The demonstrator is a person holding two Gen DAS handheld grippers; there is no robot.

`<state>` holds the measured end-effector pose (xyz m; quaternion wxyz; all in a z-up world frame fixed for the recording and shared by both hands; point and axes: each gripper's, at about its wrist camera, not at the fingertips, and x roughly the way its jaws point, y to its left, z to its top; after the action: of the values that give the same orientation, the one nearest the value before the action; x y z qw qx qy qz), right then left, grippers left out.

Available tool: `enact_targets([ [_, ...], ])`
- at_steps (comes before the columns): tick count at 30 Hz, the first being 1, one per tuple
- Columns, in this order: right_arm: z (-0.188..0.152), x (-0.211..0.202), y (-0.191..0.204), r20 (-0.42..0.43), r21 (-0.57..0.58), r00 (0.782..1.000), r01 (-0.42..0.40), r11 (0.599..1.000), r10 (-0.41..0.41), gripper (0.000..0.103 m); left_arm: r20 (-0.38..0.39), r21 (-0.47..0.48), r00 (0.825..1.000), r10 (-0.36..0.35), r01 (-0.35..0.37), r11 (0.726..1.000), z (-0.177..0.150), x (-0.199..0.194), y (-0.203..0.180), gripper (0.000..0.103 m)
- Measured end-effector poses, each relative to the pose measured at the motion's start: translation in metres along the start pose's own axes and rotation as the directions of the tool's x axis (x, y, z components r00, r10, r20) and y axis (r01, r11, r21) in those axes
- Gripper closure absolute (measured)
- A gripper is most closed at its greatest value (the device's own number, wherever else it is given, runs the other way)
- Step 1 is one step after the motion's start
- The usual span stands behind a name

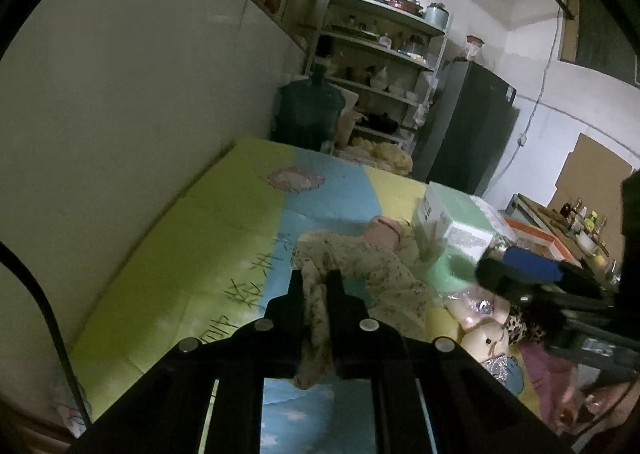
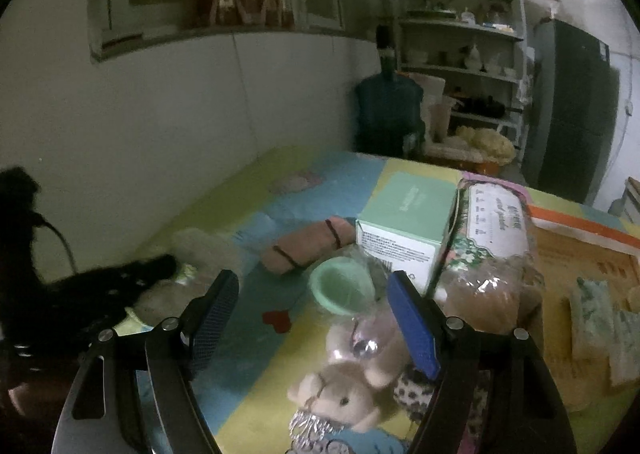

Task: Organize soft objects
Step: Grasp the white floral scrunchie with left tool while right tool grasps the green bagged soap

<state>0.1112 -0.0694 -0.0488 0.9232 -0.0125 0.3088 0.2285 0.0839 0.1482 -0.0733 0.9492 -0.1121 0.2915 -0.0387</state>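
The left gripper (image 1: 316, 286) had its fingers clenched on a floral cloth (image 1: 360, 274) lying mid-tabletop (image 1: 160, 254) beside a green box (image 1: 452, 214), while the right gripper (image 2: 312, 314) hung with fingers spread wide above a plush toy (image 2: 344, 394) at the near edge.

Colourful mat (image 1: 168, 254) under toys, box (image 2: 400, 230).
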Motion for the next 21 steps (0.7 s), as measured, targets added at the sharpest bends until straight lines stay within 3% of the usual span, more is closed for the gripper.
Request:
enact_targets([
  [5, 0.006, 0.024, 0.0, -0.06, -0.02, 0.997, 0.043, 0.999, -0.044, 0.025, 0.005, 0.0, 1.0, 0.002, -0.002, 1.0, 0.005, -0.001, 0.003, 0.092],
  [7, 0.006, 0.034, 0.0, -0.09, -0.028, 0.994, 0.059, 0.998, -0.061, 0.03, 0.003, 0.003, 1.0, 0.004, -0.004, 1.0, 0.006, -0.001, 0.004, 0.092],
  [10, 0.004, 0.047, 0.0, -0.134, -0.04, 0.988, 0.066, 0.997, -0.071, 0.046, -0.001, 0.004, 1.0, 0.004, -0.004, 1.0, 0.008, 0.001, 0.007, 0.092],
  [12, 0.001, 0.054, 0.0, -0.161, -0.048, 0.984, 0.073, 0.996, -0.08, 0.063, -0.004, 0.004, 1.0, 0.005, -0.005, 1.0, 0.008, 0.001, 0.01, 0.092],
  [21, -0.005, 0.061, 0.003, -0.16, -0.047, 0.983, 0.077, 0.996, -0.084, 0.067, -0.014, 0.005, 1.0, 0.007, -0.007, 1.0, 0.009, 0.005, 0.017, 0.092],
])
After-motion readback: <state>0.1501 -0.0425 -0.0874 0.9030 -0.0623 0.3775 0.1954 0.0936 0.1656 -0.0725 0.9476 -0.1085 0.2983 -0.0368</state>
